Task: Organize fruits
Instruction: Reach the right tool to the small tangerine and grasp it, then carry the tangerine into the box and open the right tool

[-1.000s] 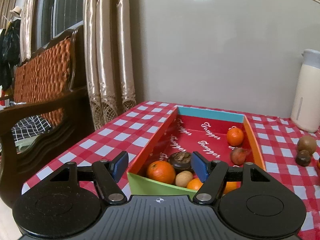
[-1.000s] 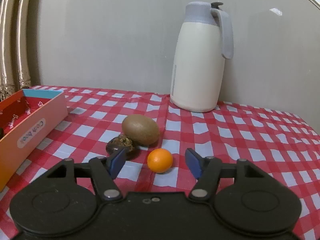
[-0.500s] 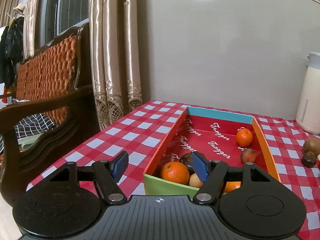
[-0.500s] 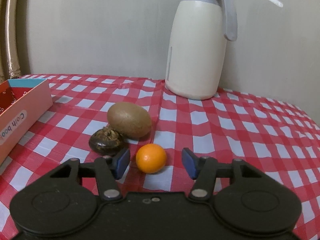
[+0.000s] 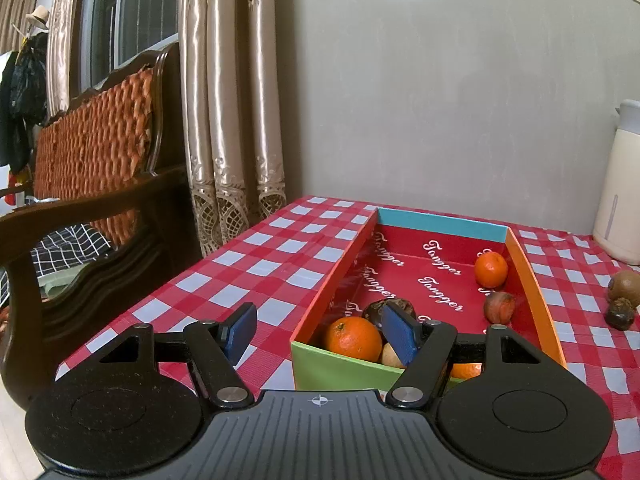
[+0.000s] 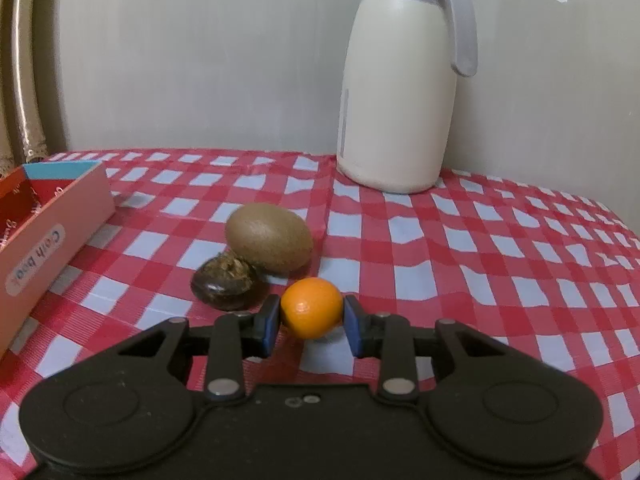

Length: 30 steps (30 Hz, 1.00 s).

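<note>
Pinching the small orange (image 6: pixel 311 308) across its middle, my right gripper (image 6: pixel 311 317) seems closed on it (light, smooth, probably slippery).

box (image 6: pixel 52 220): cut by left edge | jug (image 5: pixel 622 184): cut by right edge

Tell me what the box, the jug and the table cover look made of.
Box: likely printed cardboard, with thin flat walls and folded corners. Jug: seemingly matte cream plastic with a grey lid and handle. Table cover: probably vinyl or oilcloth, faintly shiny and wrinkled.
</note>
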Available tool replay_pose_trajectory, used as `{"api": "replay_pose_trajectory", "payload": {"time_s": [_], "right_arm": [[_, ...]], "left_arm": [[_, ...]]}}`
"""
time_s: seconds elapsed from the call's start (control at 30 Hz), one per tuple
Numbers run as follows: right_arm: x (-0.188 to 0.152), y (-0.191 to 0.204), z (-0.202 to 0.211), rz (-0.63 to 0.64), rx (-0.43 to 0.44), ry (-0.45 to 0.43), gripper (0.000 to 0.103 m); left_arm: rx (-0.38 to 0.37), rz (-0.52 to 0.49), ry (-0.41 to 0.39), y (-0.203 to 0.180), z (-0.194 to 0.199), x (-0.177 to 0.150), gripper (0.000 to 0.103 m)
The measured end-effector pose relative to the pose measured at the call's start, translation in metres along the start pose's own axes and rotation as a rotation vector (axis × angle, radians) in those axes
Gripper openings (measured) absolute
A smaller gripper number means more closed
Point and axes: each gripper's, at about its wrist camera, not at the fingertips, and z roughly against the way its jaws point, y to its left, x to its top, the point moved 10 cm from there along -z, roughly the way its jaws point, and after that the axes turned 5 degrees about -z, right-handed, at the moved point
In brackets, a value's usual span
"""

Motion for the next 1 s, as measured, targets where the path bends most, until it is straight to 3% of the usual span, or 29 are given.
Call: {"api": "replay_pose_trajectory", "payload": {"time_s": [0.63, 0.7, 0.77, 1.0], "right_arm": [[0.028, 0.07, 0.058, 0.045, 0.137, -0.117, 0.031], [0.03, 0.081, 0.062, 0.053, 0.154, -0.126, 0.031], [0.03, 0.092, 0.066, 0.063, 0.17, -0.134, 0.031], [0.032, 0.123, 0.078, 0.09, 0.224, -0.153, 0.031]], "left_arm": [[0.024, -0.001, -0.004, 0.018, 0.016, -0.001, 0.069], [0.034, -0.001, -0.006, 0.022, 0.017, -0.001, 0.075], [0.059, 0.001, -0.018, 0.029, 0.02, -0.001, 0.088], [0.09, 0.016, -0.012, 0.049, 0.022, -0.004, 0.091]]}}
